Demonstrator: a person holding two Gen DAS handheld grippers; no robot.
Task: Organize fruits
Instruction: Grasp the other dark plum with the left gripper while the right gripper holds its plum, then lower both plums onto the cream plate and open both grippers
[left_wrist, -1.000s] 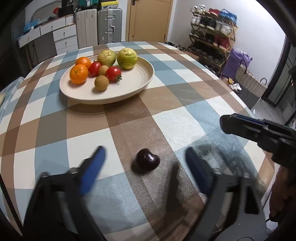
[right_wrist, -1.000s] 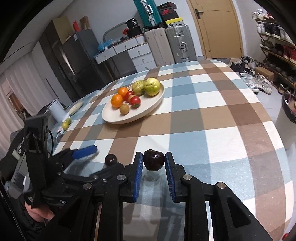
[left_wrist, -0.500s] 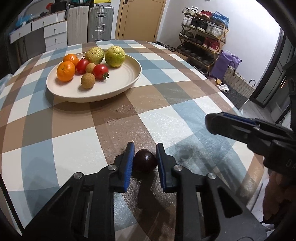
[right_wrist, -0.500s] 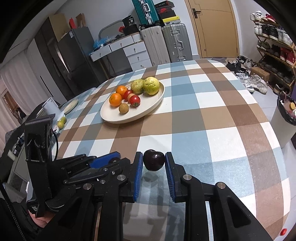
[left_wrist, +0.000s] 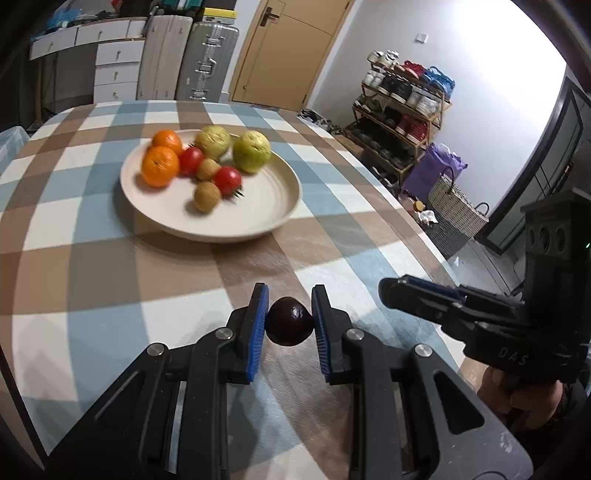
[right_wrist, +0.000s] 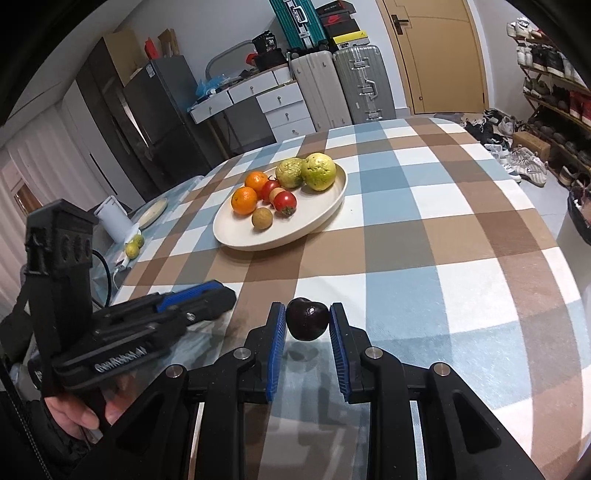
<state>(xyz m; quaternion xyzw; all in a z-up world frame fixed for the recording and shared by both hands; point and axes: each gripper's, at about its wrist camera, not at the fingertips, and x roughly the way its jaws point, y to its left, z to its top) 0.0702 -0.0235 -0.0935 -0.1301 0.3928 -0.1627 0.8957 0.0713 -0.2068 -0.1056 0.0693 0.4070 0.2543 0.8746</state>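
Note:
My left gripper (left_wrist: 289, 321) is shut on a dark cherry (left_wrist: 290, 326), held just above the checked tablecloth. My right gripper (right_wrist: 307, 319) is shut on a second dark cherry (right_wrist: 307, 318), also lifted off the cloth. Each gripper shows in the other's view: the right gripper (left_wrist: 402, 291) at the right edge, the left gripper (right_wrist: 218, 295) at the lower left. Farther back on the table stands a cream plate (left_wrist: 258, 218) with two oranges (left_wrist: 160, 166), red tomatoes (left_wrist: 228, 180), small brown fruits (left_wrist: 207, 196) and two green guavas (left_wrist: 252, 151). The same plate (right_wrist: 314, 225) lies ahead of the right gripper.
The round table's edge (left_wrist: 417, 221) curves away on the right, with a shoe rack (left_wrist: 402, 107) and a woven basket (left_wrist: 454, 210) beyond it. At the table's far left lie a white roll (right_wrist: 114, 221), small green fruits (right_wrist: 133, 246) and a small dish (right_wrist: 153, 212). A hand (right_wrist: 79, 413) grips the left handle.
The left gripper's jaws closed around the cherry on the cloth, then lifted it and swung toward the plate. The right gripper kept still with its cherry.

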